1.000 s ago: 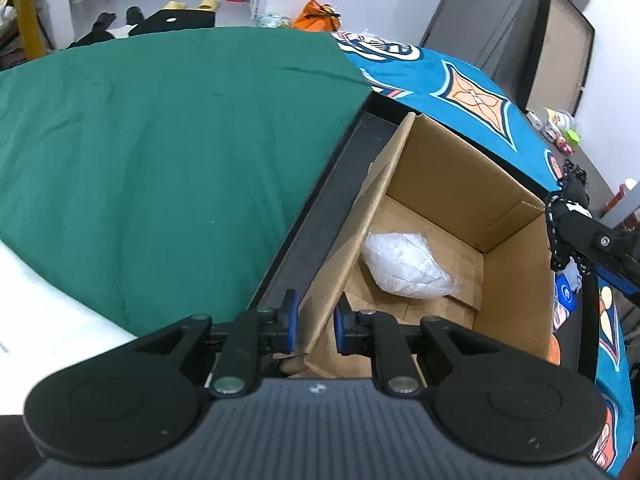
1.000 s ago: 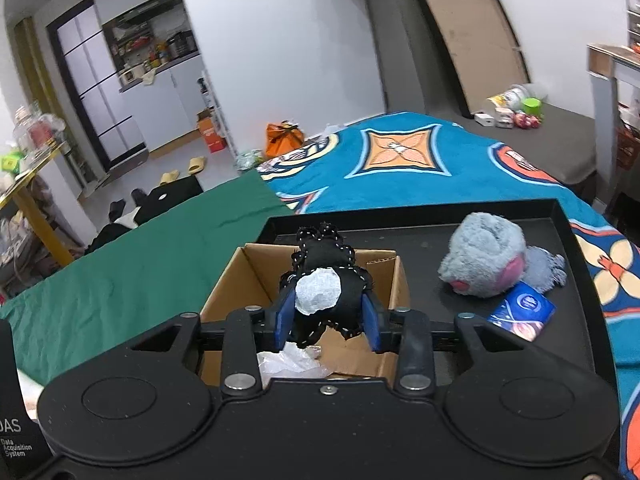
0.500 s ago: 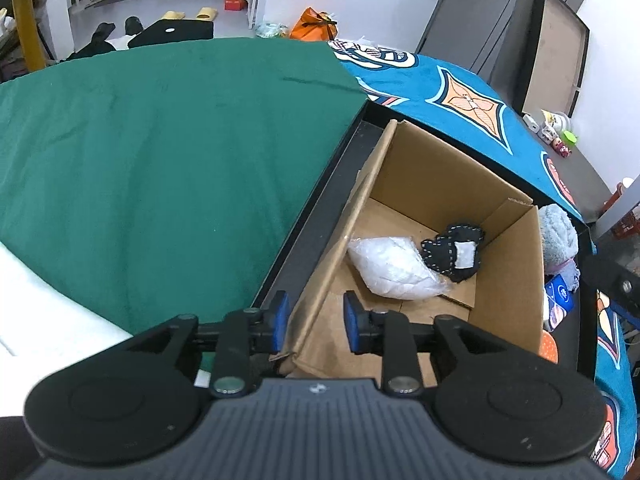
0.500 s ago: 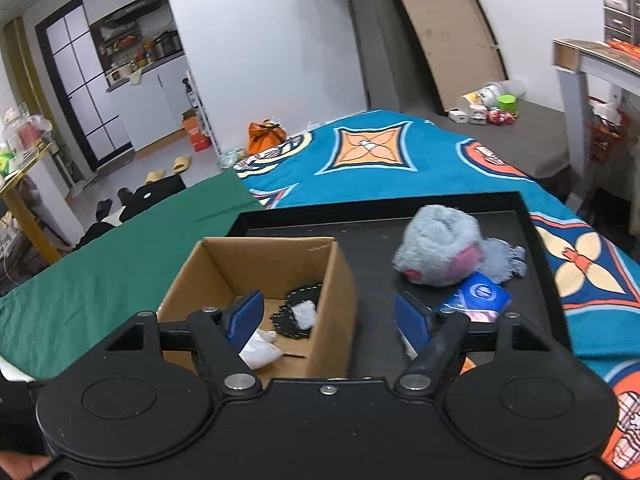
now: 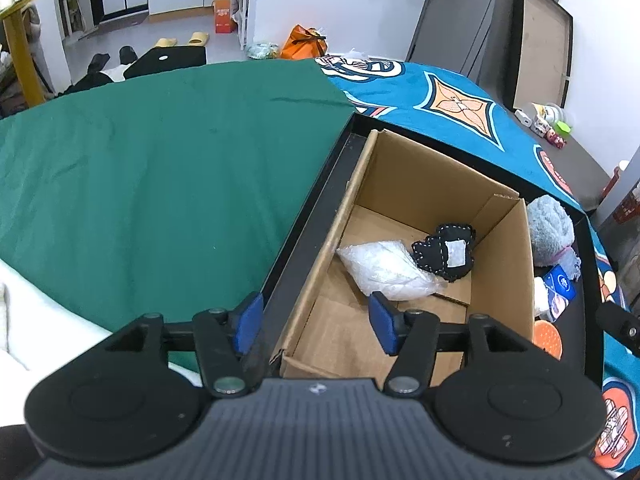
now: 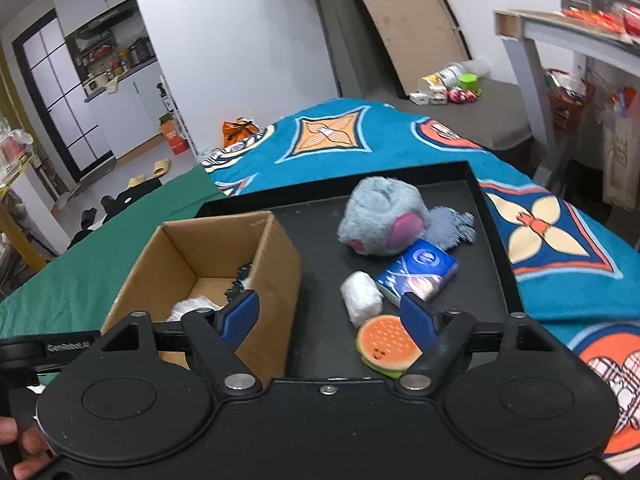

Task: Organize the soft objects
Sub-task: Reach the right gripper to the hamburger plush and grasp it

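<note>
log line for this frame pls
left gripper: opening, astride cardboard box wall | right gripper: opening, empty | in box: black pouch, white bag

Black grippers, blue-padded jaws, silver screws.

left gripper angled downward, jaws just opening, nothing gripped; right gripper jaws wide, empty.

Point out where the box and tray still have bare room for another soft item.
Free: the cardboard box floor nearer the camera than the white bag; tray strip between box and grey plush. Crowded: around the blue pack.
</note>
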`<act>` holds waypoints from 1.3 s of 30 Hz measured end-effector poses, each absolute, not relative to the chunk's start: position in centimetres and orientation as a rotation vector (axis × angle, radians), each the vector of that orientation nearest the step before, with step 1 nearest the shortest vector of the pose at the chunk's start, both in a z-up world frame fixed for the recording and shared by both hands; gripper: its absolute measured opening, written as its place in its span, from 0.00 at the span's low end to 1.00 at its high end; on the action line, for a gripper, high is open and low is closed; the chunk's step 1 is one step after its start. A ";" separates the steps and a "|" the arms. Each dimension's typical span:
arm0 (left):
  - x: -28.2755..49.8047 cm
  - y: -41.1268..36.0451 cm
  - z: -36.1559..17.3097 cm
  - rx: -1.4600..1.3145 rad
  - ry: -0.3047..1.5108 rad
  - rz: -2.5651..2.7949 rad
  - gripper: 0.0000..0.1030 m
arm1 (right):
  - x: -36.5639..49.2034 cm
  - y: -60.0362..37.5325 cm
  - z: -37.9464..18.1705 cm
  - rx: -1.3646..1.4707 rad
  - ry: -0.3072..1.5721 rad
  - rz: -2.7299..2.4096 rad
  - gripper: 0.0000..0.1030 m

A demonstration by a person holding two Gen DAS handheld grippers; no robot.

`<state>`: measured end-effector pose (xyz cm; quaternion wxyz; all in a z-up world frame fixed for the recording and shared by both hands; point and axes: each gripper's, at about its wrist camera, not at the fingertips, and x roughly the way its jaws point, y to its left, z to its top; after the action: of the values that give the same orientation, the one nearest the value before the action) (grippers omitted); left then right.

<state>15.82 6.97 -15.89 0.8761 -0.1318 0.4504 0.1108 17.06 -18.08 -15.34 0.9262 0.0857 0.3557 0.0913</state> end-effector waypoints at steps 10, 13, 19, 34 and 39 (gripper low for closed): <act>15.9 5.5 -15.7 -0.192 0.943 0.228 0.66 | 16.7 -20.8 -17.5 0.221 0.774 0.152 0.77; 16.1 5.0 -15.7 -0.169 0.953 0.224 0.66 | 17.0 -21.3 -18.3 0.229 0.793 0.145 0.77; 16.5 3.7 -15.9 -0.107 0.967 0.223 0.67 | 17.2 -21.9 -20.0 0.257 0.817 0.151 0.78; 17.5 1.8 -16.6 -0.001 1.007 0.257 0.71 | 19.0 -21.4 -23.9 0.214 0.857 0.150 0.78; 17.7 1.7 -16.9 0.006 1.015 0.267 0.73 | 19.6 -20.6 -24.6 0.171 0.858 0.150 0.78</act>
<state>17.74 1.70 -16.86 0.8653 0.0029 0.4847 0.1276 19.62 -20.62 -24.63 0.9030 0.0828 0.4152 0.0727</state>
